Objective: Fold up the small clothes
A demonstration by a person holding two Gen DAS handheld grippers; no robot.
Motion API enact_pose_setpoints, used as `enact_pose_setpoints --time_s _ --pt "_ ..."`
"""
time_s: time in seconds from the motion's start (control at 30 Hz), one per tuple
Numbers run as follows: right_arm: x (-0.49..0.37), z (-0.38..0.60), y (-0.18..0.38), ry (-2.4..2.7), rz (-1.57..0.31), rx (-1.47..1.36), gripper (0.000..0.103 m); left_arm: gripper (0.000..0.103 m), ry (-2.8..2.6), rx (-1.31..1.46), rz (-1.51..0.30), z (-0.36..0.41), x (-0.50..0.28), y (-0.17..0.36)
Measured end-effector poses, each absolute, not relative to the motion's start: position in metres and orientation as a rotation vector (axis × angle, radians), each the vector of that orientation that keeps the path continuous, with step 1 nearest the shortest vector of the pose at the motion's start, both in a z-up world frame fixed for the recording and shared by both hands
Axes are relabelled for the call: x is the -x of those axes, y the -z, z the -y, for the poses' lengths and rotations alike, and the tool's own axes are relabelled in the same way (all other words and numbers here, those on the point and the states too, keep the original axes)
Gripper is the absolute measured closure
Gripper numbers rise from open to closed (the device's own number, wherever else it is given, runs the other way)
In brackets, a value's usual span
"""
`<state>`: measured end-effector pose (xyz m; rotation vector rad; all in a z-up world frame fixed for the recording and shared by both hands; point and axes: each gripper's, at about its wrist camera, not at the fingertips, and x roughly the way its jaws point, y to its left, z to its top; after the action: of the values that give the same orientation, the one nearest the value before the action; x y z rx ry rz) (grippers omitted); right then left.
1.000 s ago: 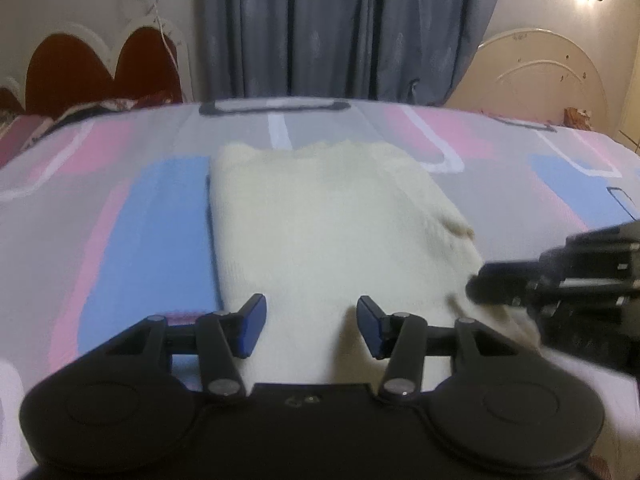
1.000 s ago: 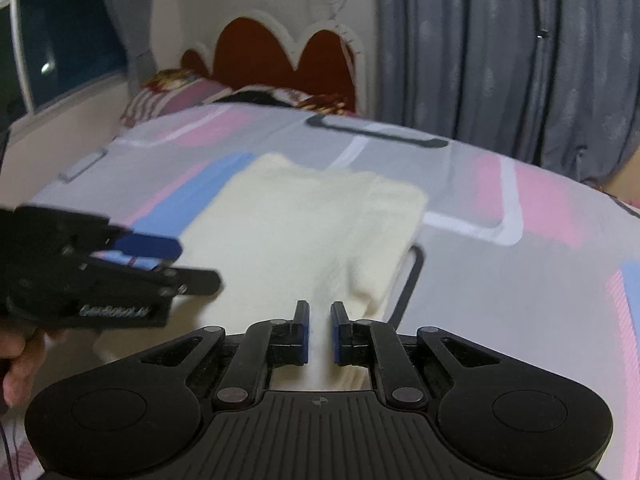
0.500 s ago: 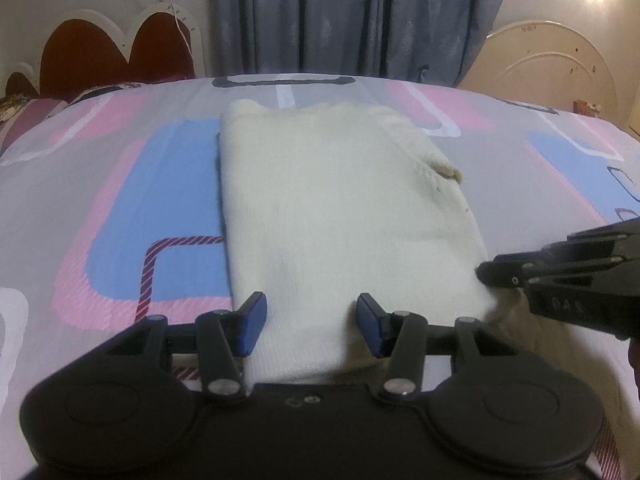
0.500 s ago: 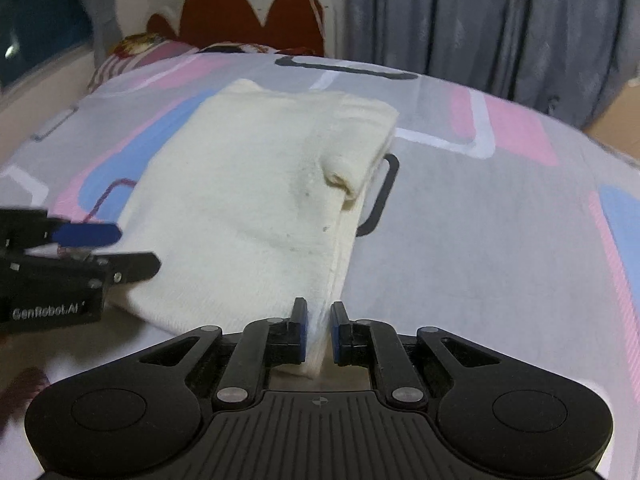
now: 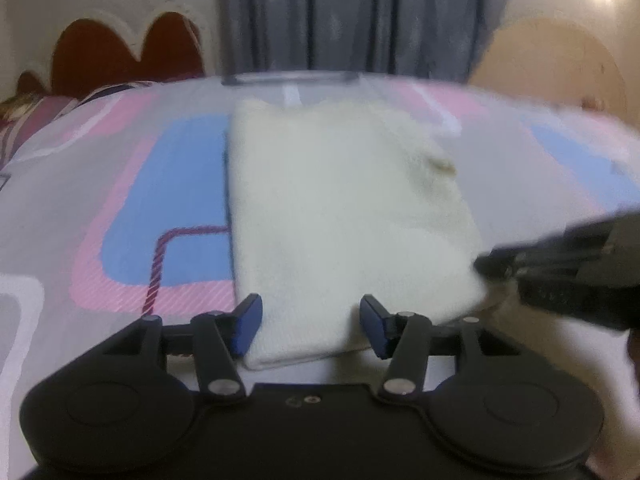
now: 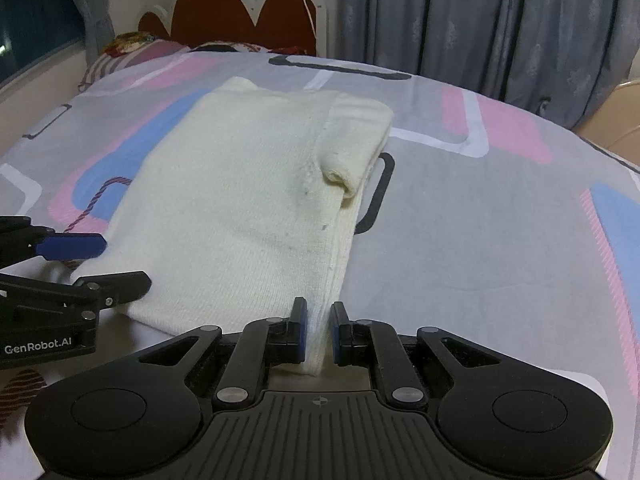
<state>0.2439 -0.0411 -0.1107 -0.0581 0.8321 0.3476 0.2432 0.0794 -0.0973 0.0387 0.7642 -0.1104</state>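
Observation:
A cream knit garment [image 5: 340,216] lies folded into a long rectangle on the bed, with a rolled sleeve cuff [image 6: 340,172] on its right side. My left gripper [image 5: 310,328] hovers over the near hem. Its jaws are opening and the hem's left part lies between them without being pinched. In the right wrist view, the left gripper [image 6: 124,262] sits at the garment's [image 6: 248,208] near left corner. My right gripper [image 6: 318,328] is shut on the near right corner, with a fold of knit standing between its pads. It appears blurred at the right edge [image 5: 560,264] of the left wrist view.
The bedspread [image 6: 460,240] is grey with pink, blue and white shapes. A red scalloped headboard [image 6: 244,16] and striped pillows [image 6: 132,52] stand at the far end. Grey curtains [image 6: 480,16] hang behind. A cream arched board [image 5: 560,60] stands at the far right.
My left gripper has drawn back so the garment's near hem now shows between its jaws, which stand slightly wider. The right gripper keeps its pinch on the corner.

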Motion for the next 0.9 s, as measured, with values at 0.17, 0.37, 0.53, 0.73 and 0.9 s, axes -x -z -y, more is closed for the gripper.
enact_pose_setpoints --time_s 0.17,0.37,0.53,0.73,0.9 --pt "-0.203 0.054 0.065 -0.397 -0.729 -0.018 0.093 0.049 0.098 0.057 -0.694 -0.090 -0.202 0.066" --pt "-0.137 0.079 0.035 -0.387 -0.685 -0.095 0.093 0.046 0.056 0.068 -0.708 -0.106 -0.144 0.049" --pt "-0.092 0.092 0.012 -0.378 -0.674 -0.181 0.093 0.042 0.046 0.043 -0.668 -0.115 -0.108 0.025" --pt "-0.063 0.085 -0.021 -0.393 -0.616 -0.174 0.093 0.035 0.051 0.043 -0.601 -0.112 -0.089 -0.004" --pt "-0.055 0.077 -0.033 -0.381 -0.590 -0.156 0.092 0.000 0.050 -0.004 -0.527 -0.098 -0.074 -0.019"
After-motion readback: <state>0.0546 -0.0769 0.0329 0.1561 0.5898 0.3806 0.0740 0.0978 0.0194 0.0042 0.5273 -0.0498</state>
